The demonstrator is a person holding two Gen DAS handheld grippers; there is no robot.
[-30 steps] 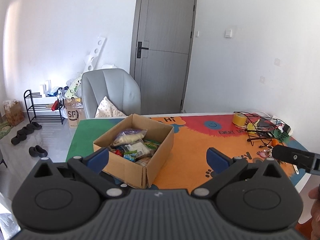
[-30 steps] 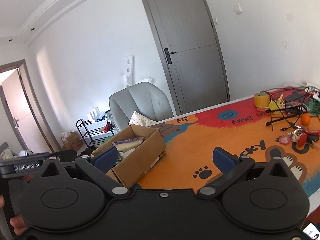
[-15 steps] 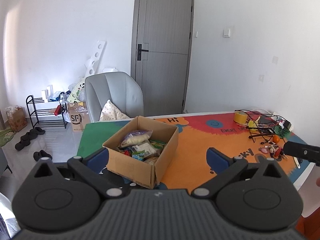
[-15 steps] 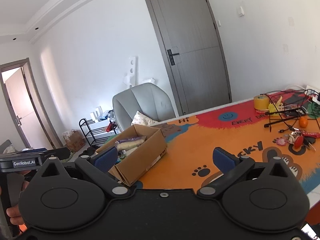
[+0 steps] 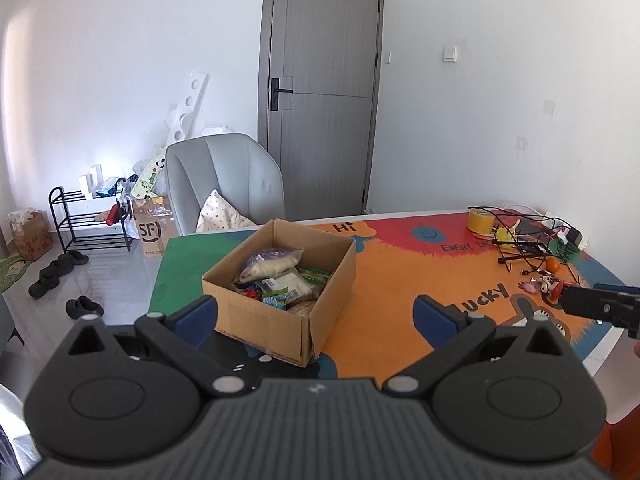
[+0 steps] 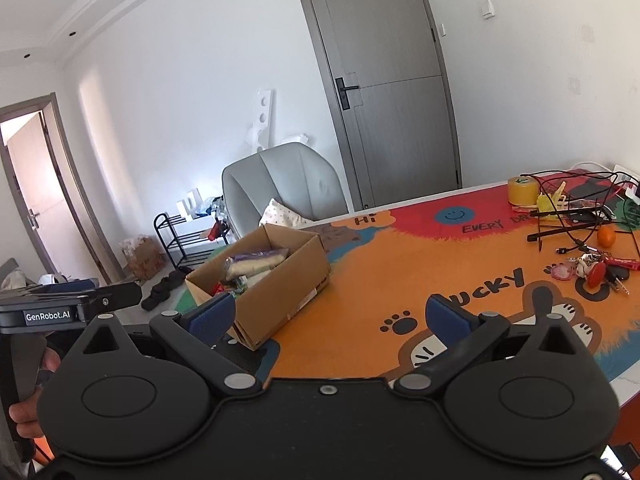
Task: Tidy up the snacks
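Note:
An open cardboard box (image 5: 320, 304) stands on the left part of the colourful table mat (image 5: 392, 280); it also shows in the right wrist view (image 6: 288, 280). Several snack packets lie inside it, topped by a clear bag of pale rolls (image 5: 268, 265) (image 6: 256, 262). My left gripper (image 5: 316, 316) is open and empty, held back from the table in front of the box. My right gripper (image 6: 328, 314) is open and empty, to the right of the box and also back from the table.
A yellow tape roll (image 6: 522, 191), black wire stand (image 6: 568, 216), orange (image 6: 606, 236) and keys (image 6: 596, 272) clutter the table's far right. A grey chair (image 5: 224, 184) with a pillow stands behind the table. A shoe rack (image 5: 88, 220) is at the left wall.
Both grippers have drawn back and risen from the table, so the box looks smaller and farther away. The jaws stay open.

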